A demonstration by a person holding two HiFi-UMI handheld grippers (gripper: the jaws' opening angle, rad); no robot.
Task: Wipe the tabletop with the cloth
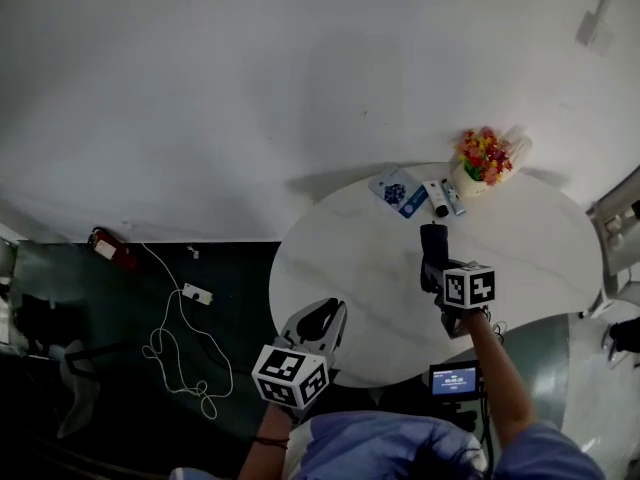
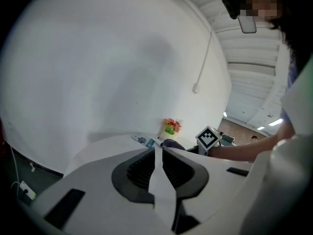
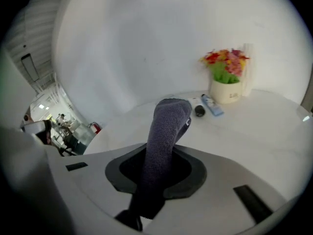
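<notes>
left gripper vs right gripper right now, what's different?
1. Load: the left gripper holds nothing, while the right gripper is clamped on the dark grey cloth.
2. Place: in the head view the left gripper sits at the near-left edge of the round table. The right gripper is further in over the tabletop, with its cloth pointing toward the flowers.
Shared: both have their jaws together.
</notes>
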